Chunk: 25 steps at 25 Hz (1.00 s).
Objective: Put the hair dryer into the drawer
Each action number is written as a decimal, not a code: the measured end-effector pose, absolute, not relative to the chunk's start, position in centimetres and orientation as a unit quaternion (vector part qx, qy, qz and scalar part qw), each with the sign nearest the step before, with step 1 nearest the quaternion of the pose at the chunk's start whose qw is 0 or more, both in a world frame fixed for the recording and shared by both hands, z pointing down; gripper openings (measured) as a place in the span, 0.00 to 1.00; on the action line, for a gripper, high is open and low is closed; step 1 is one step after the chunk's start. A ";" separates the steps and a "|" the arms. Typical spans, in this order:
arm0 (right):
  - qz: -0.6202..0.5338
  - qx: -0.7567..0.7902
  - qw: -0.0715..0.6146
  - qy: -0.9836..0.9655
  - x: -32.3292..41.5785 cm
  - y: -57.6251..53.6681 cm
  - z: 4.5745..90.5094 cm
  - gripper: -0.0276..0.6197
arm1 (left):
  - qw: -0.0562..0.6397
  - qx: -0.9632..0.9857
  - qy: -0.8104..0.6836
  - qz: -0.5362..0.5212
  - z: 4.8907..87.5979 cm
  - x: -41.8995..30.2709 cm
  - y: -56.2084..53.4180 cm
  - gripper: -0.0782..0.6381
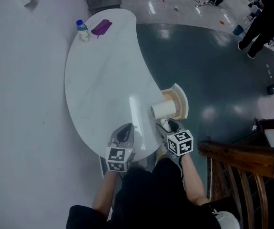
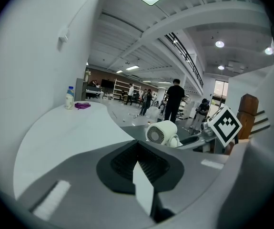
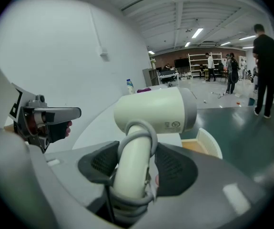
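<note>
The right tongs [image 3: 133,167] were clamped on the handle of the cream hair dryer [image 3: 158,109], holding it upright by the open drawer [image 1: 178,102] at the white worktop's [image 1: 101,80] edge, while the left tongs [image 2: 139,163] hung closed and empty alongside.

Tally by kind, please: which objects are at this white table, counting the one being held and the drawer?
hair dryer: 1
drawer: 1
bottle: 1
purple item: 1
Total: 4
</note>
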State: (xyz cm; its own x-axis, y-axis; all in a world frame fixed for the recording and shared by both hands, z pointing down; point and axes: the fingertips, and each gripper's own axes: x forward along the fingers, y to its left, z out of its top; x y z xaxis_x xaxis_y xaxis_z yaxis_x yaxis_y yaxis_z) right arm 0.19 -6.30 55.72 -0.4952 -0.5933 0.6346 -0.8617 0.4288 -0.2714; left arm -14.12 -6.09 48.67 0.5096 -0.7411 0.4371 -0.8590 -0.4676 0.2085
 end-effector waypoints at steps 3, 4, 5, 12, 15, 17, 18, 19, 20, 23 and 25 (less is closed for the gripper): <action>0.297 0.461 0.225 -0.806 2.3 -5.9 55.6 0.41 | 0.204 0.851 -0.461 0.145 48.6 -12.3 -6.1 0.12; 0.298 0.466 0.222 -0.802 3.0 -5.9 55.6 0.41 | 0.203 0.854 -0.456 0.147 48.5 -11.6 -6.3 0.12; 0.300 0.472 0.220 -0.800 3.8 -6.0 55.5 0.41 | 0.201 0.857 -0.452 0.148 48.4 -10.9 -6.5 0.12; 0.307 0.489 0.203 -0.791 9.0 -7.8 55.5 0.41 | 0.190 0.863 -0.441 0.155 48.1 -6.4 -8.3 0.12; 0.311 0.487 0.205 -0.790 10.8 -9.0 56.0 0.41 | 0.193 0.860 -0.445 0.159 48.6 -5.1 -9.6 0.12; 0.315 0.483 0.208 -0.790 12.0 -10.0 56.6 0.41 | 0.196 0.857 -0.449 0.161 49.0 -4.1 -10.6 0.12; 0.317 0.480 0.209 -0.791 12.4 -10.5 57.0 0.41 | 0.197 0.855 -0.452 0.162 49.3 -3.6 -11.1 0.12; 0.319 0.477 0.211 -0.791 12.9 -11.0 57.4 0.41 | 0.198 0.853 -0.455 0.163 49.6 -3.1 -11.7 0.12; 0.320 0.474 0.214 -0.792 13.3 -11.5 57.8 0.41 | 0.199 0.851 -0.457 0.165 49.9 -2.7 -12.3 0.12; 0.326 0.465 0.227 -0.792 14.3 -12.7 59.4 0.41 | 0.206 0.845 -0.464 0.167 51.0 -1.6 -13.6 0.12; 0.330 0.457 0.234 -0.792 14.7 -13.4 60.5 0.41 | 0.214 0.840 -0.469 0.170 52.0 -1.1 -14.2 0.12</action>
